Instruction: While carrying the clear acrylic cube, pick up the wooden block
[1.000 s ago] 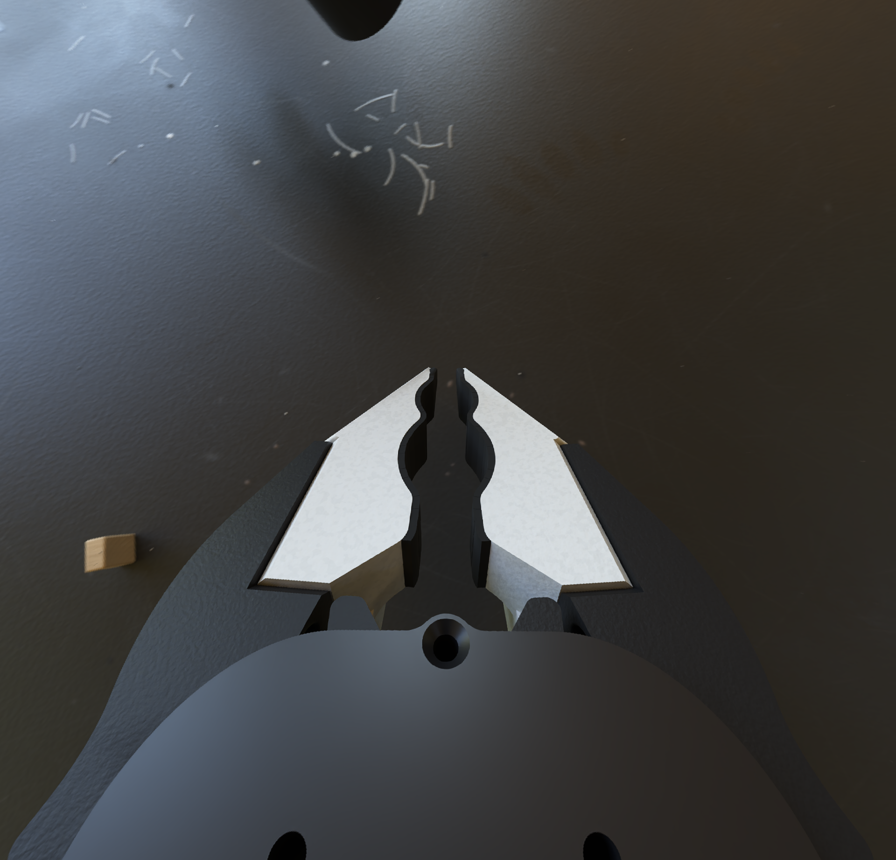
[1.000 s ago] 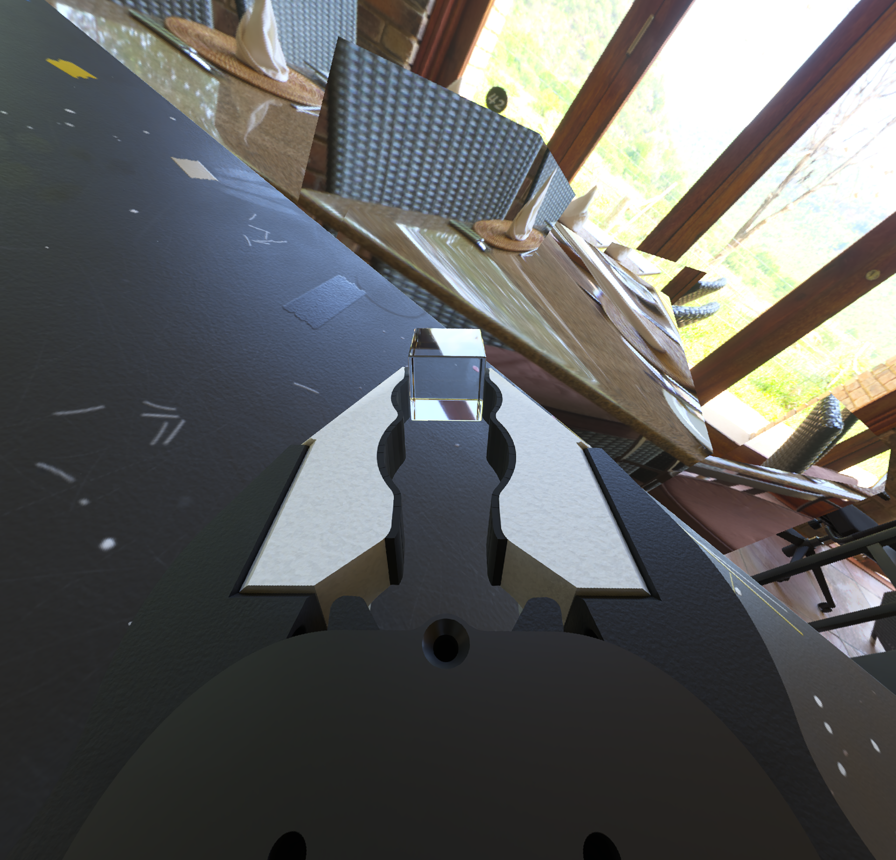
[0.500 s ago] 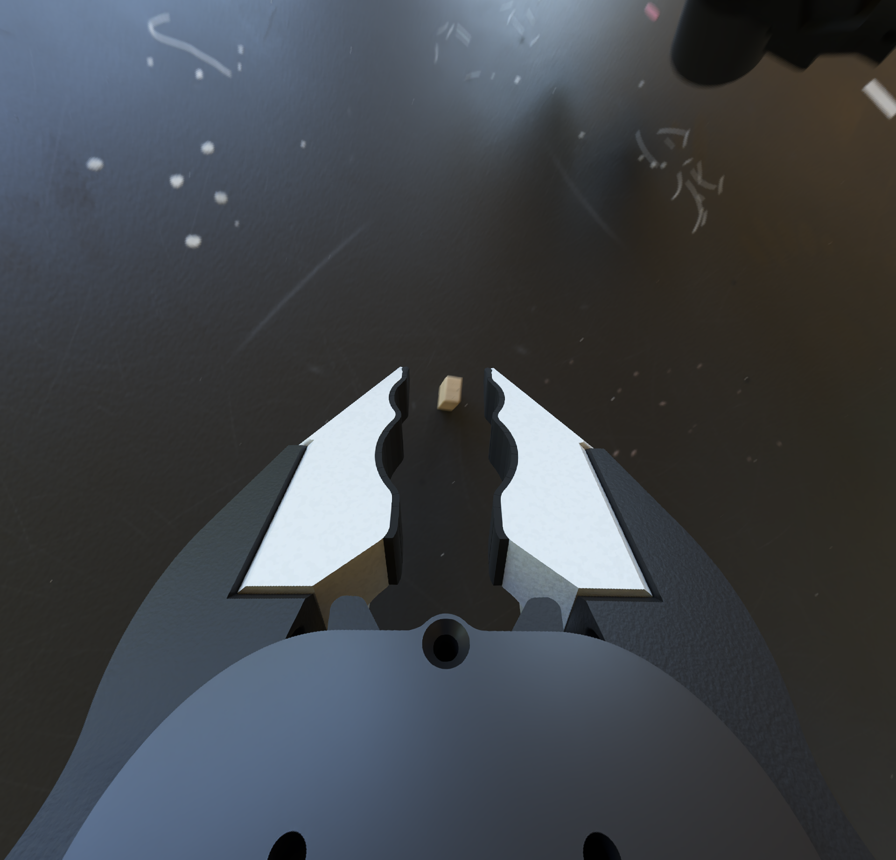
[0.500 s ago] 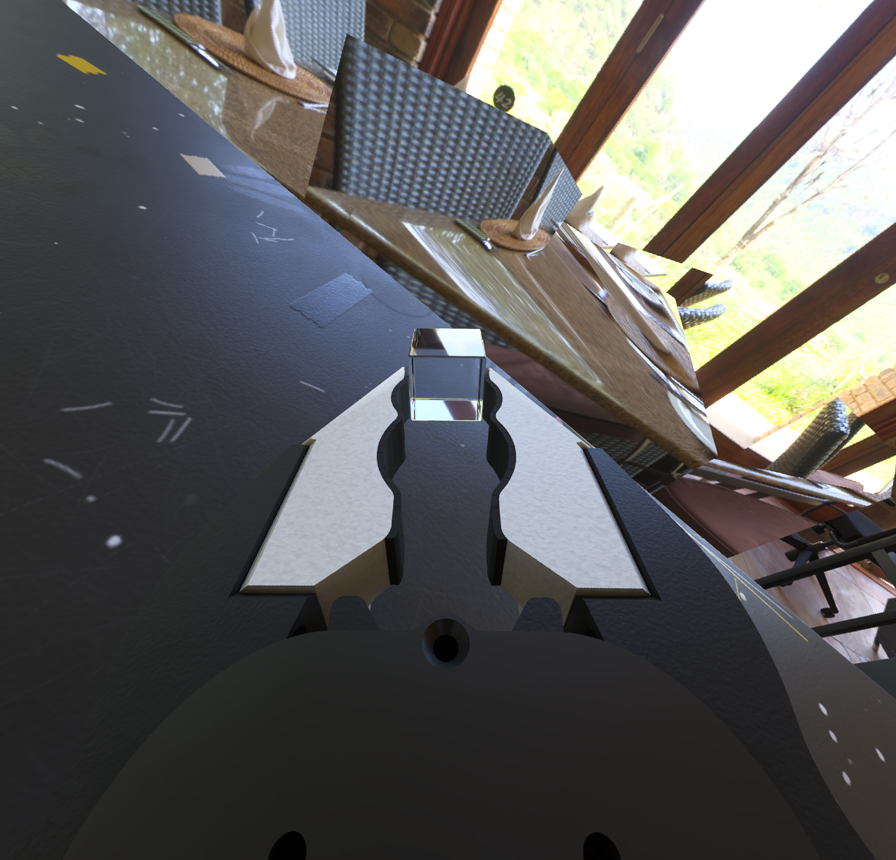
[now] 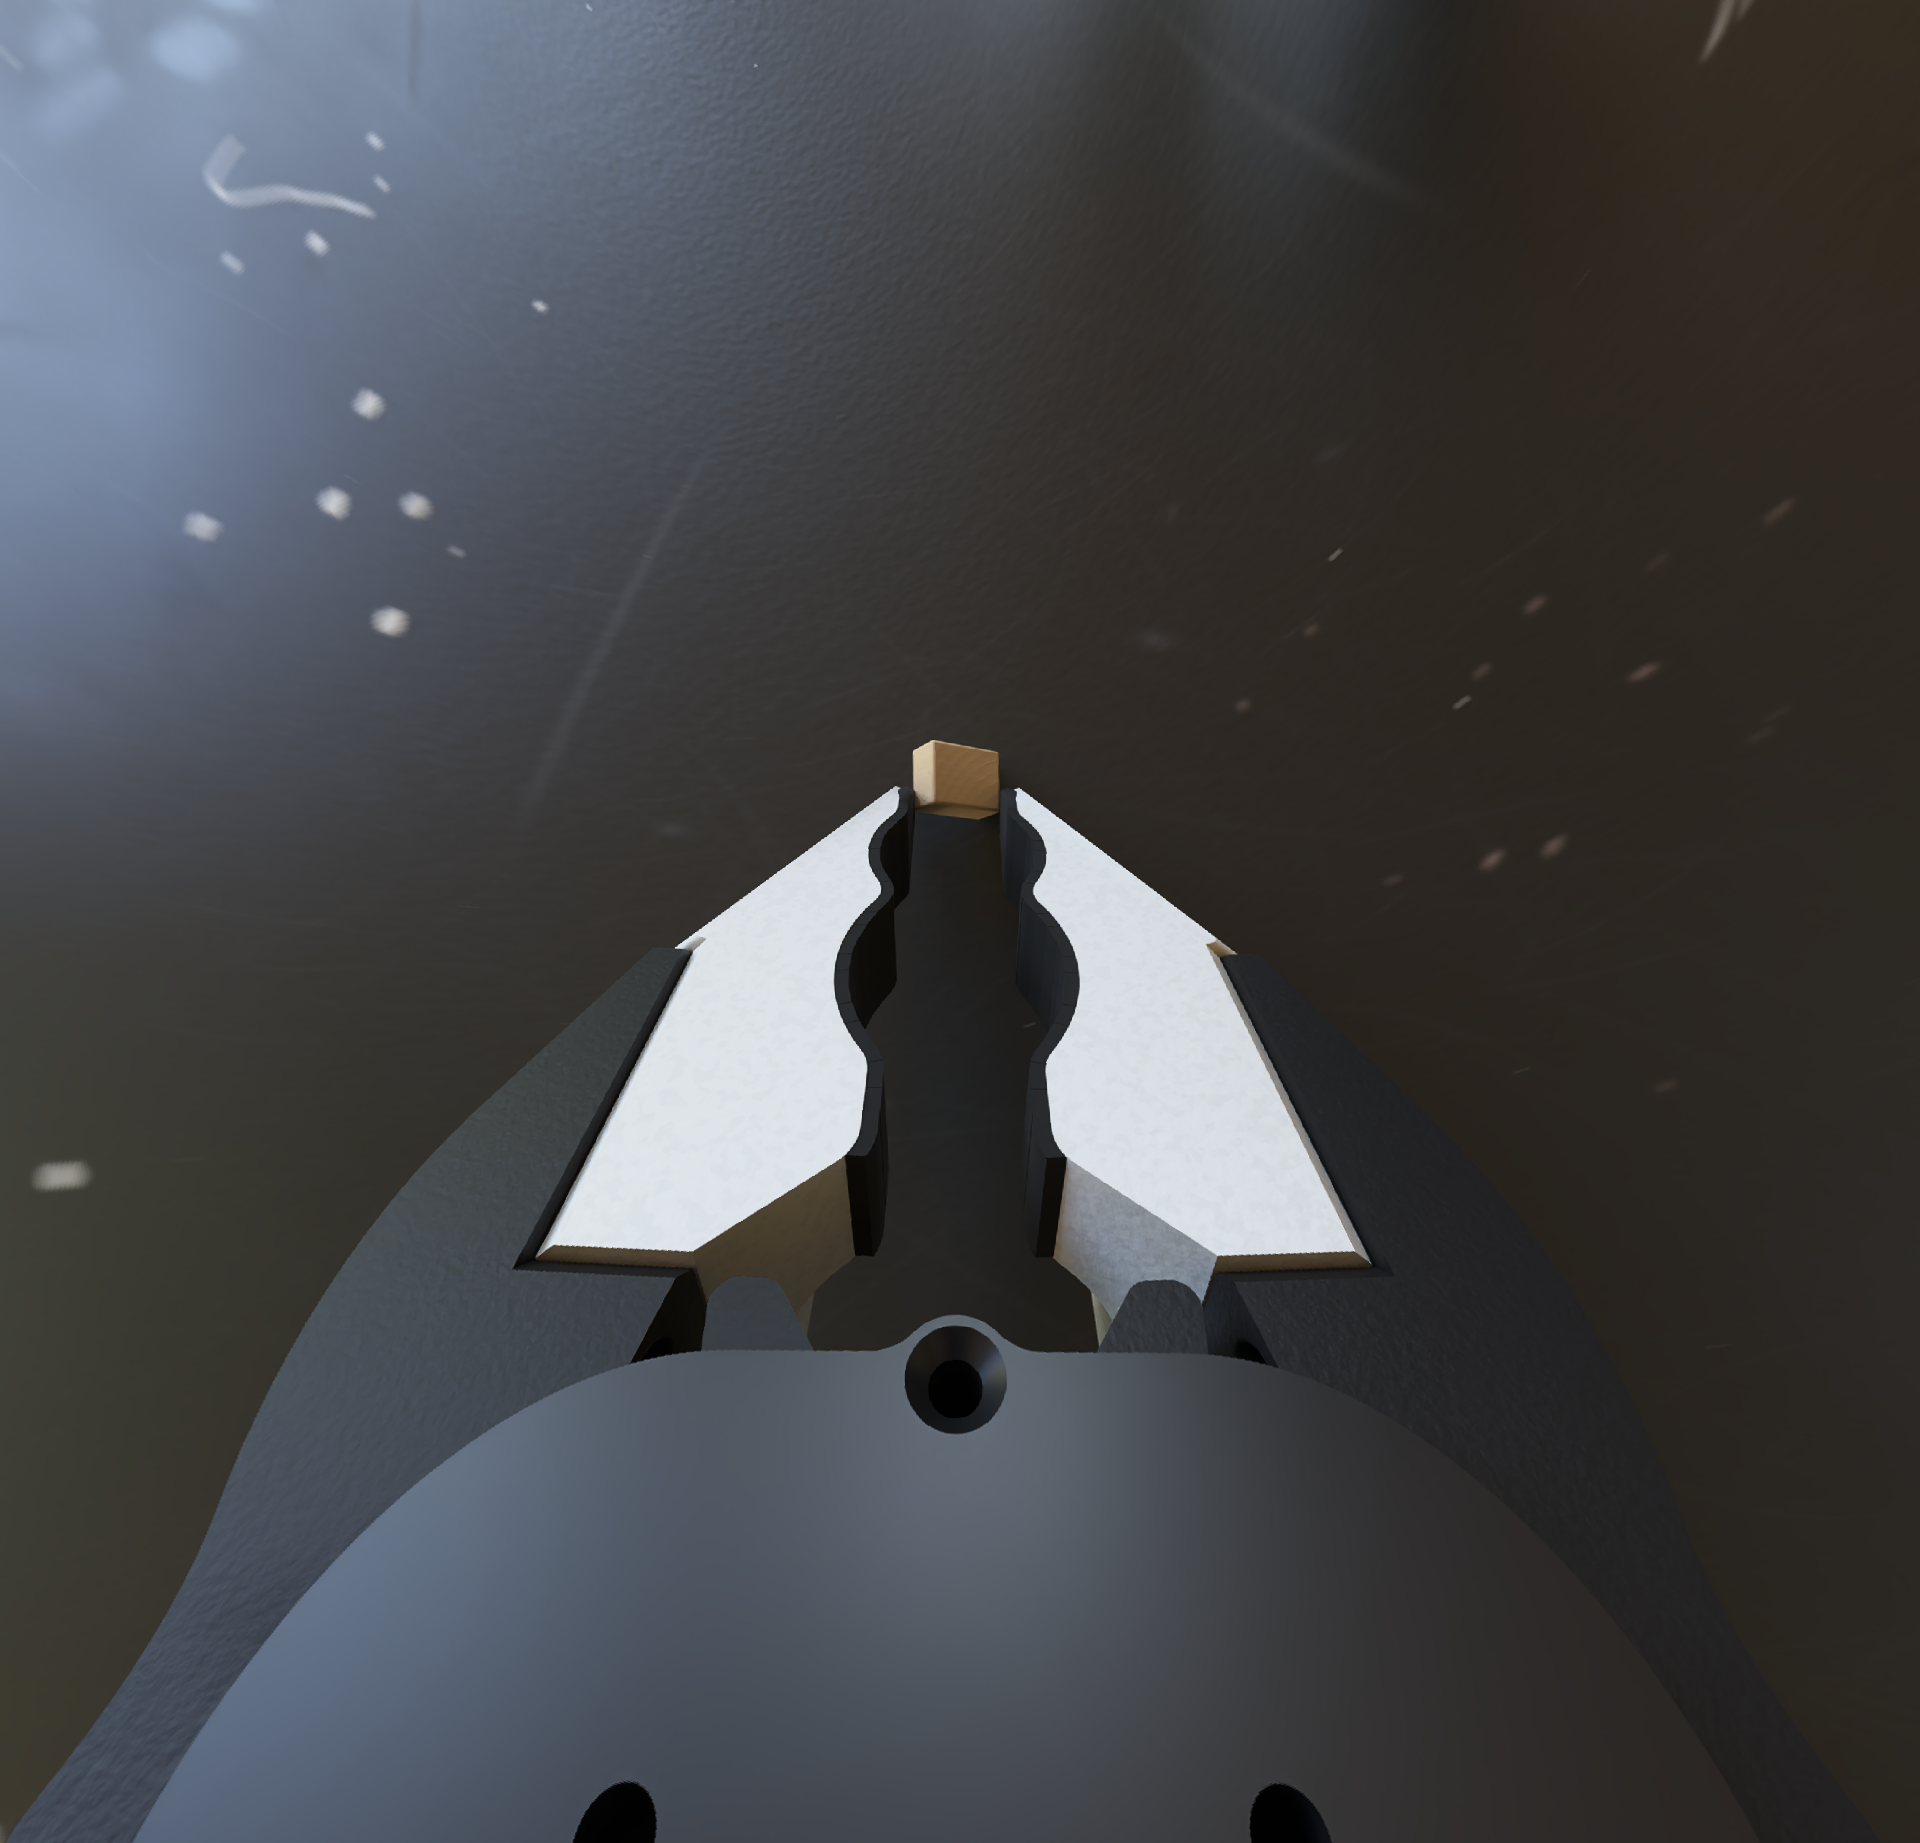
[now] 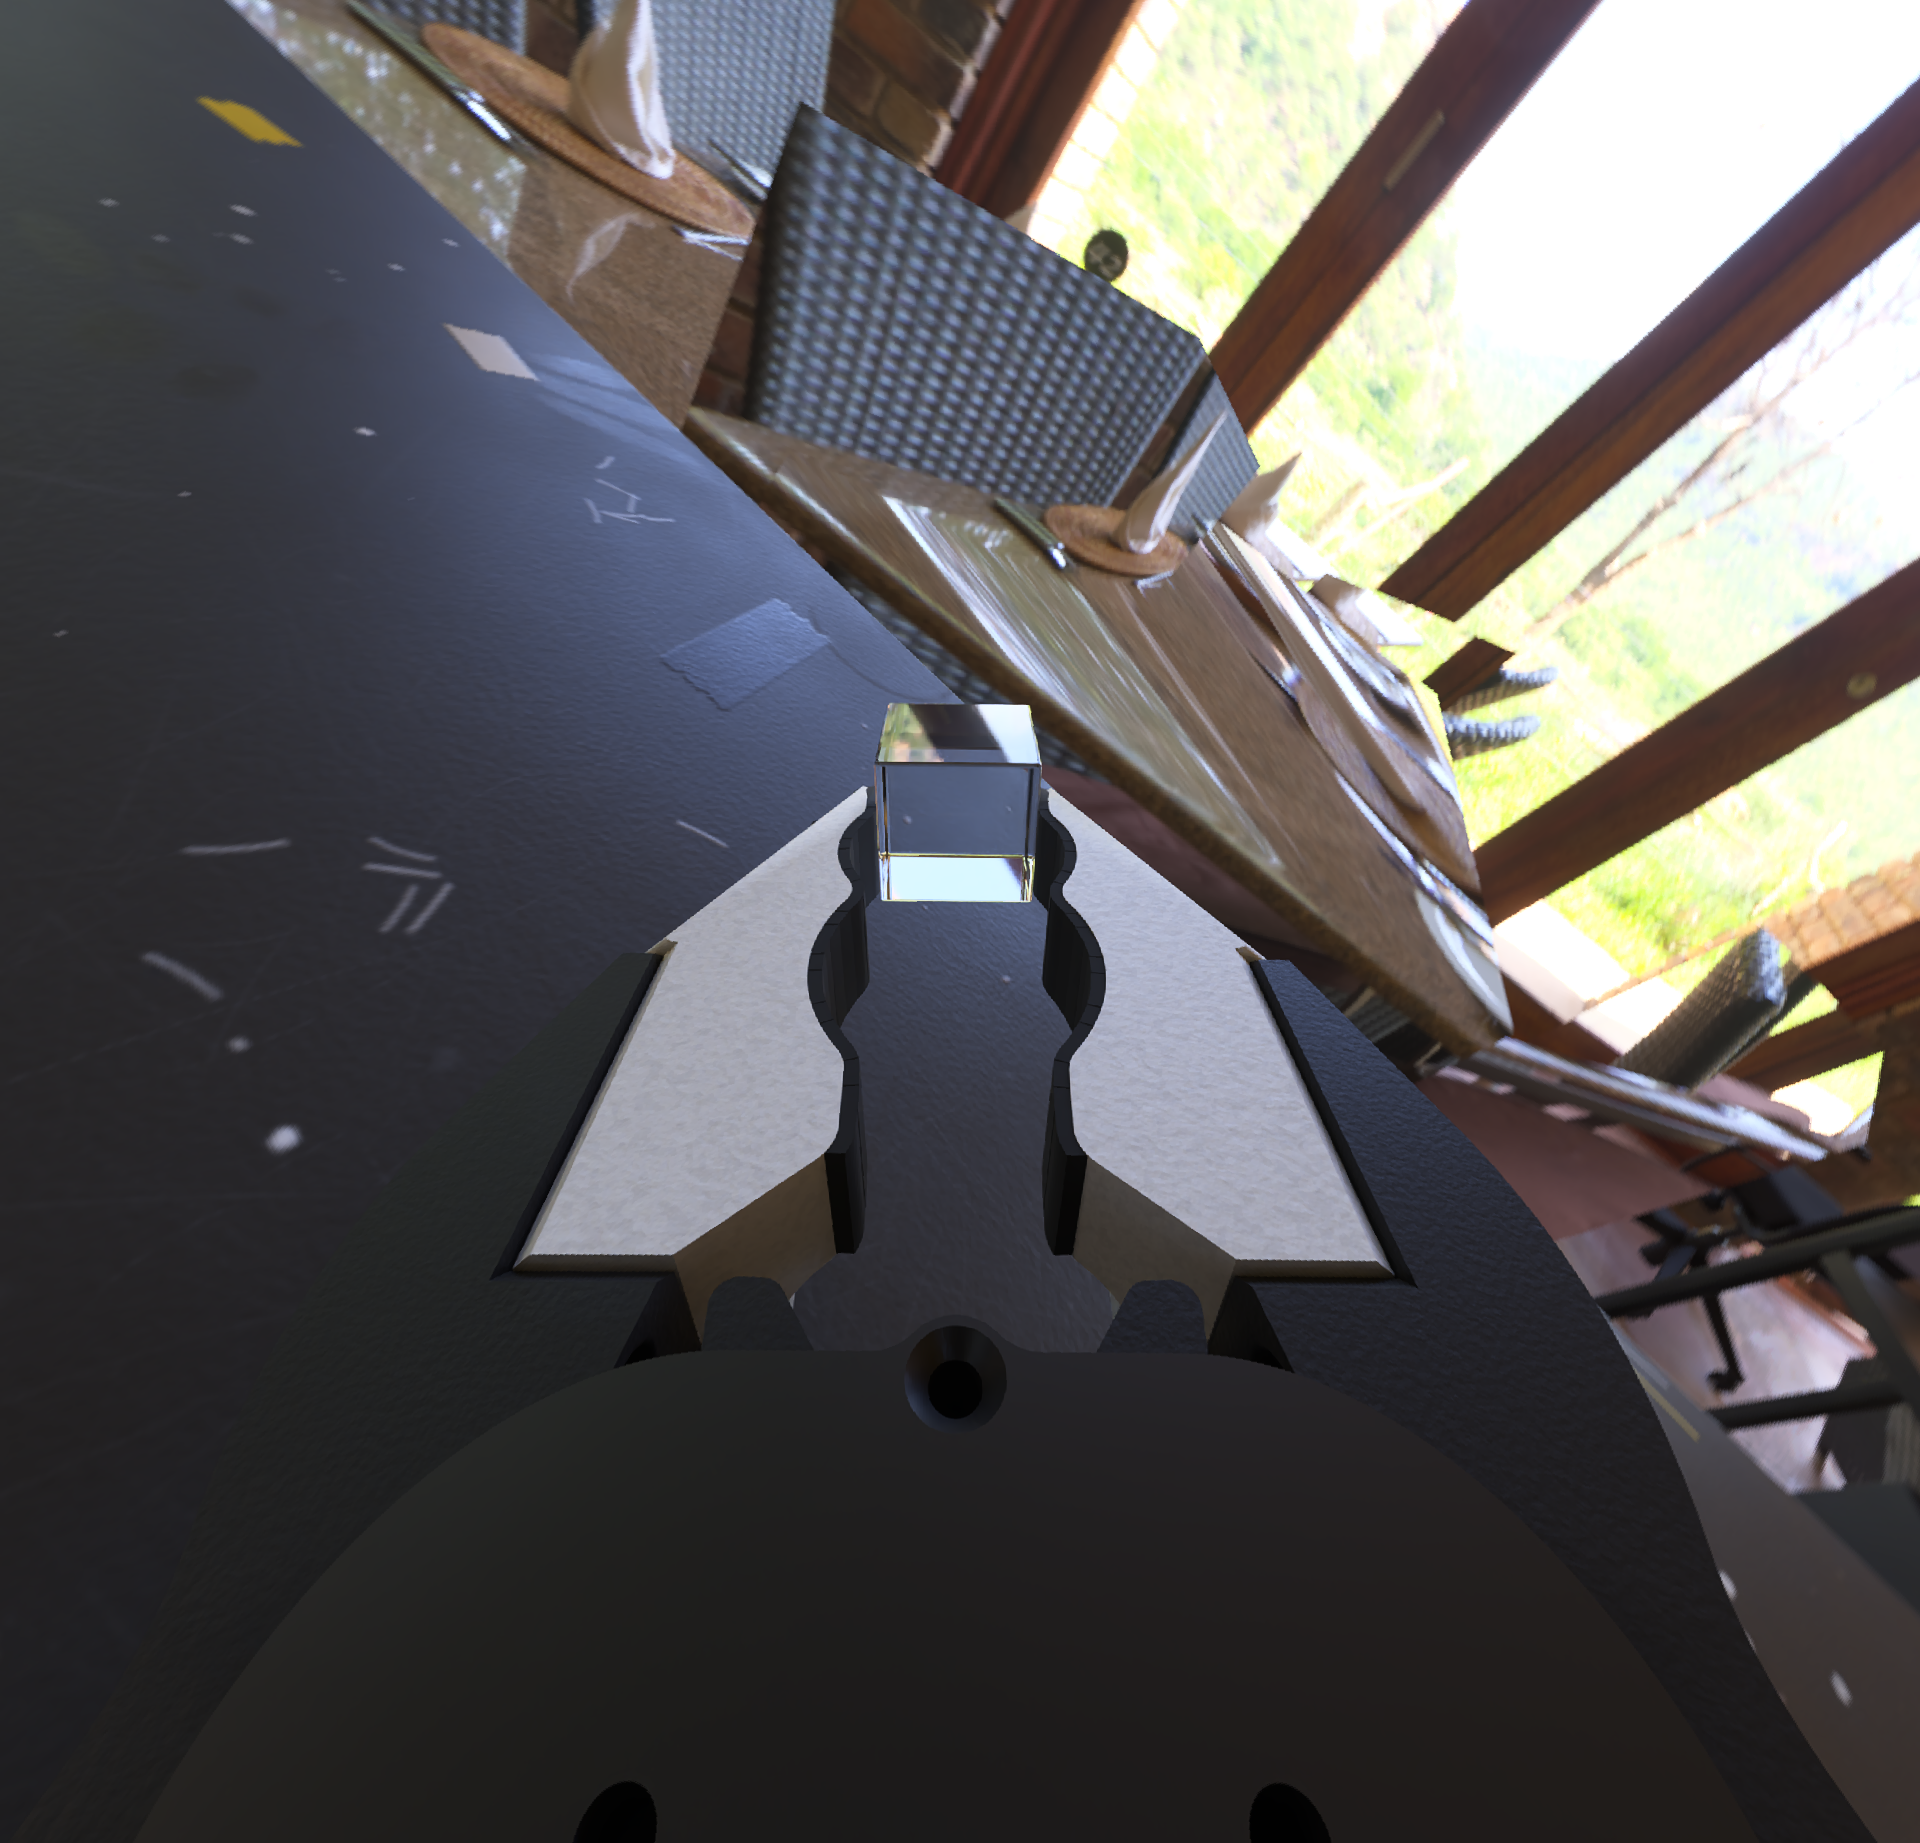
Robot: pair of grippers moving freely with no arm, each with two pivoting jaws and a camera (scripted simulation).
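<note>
So quick rundown, 2 claws w/ white pads over a dark scuffed table (image 5: 1143, 391).

Right claw (image 6: 957, 806) is clamped on the clear acrylic cube (image 6: 957, 806), held right at the tips w/ both pads flat against its side faces, cube sitting square, not tilted. Table's edge runs diagonally behind it, dining tables and wicker chairs beyond.

Left claw (image 5: 956, 806) is narrowed down around the wooden block (image 5: 955, 777), tips on either side of it, block poking out a bit past them. Looks like the pads touch its sides, but can't tell if it's off the table yet or if there's real squeeze on it.

Handling guess: block is tiny, light, stiff, and bare wood should give decent friction, so no need to crush it. Best hold imo is the two opposite flat sides, a bit deeper in the pads than now, bc a tip-only pinch could let it pivot or pop out. Acrylic is the slippery one, hard + smooth, so keep that claw level and steady while the other lifts.
</note>
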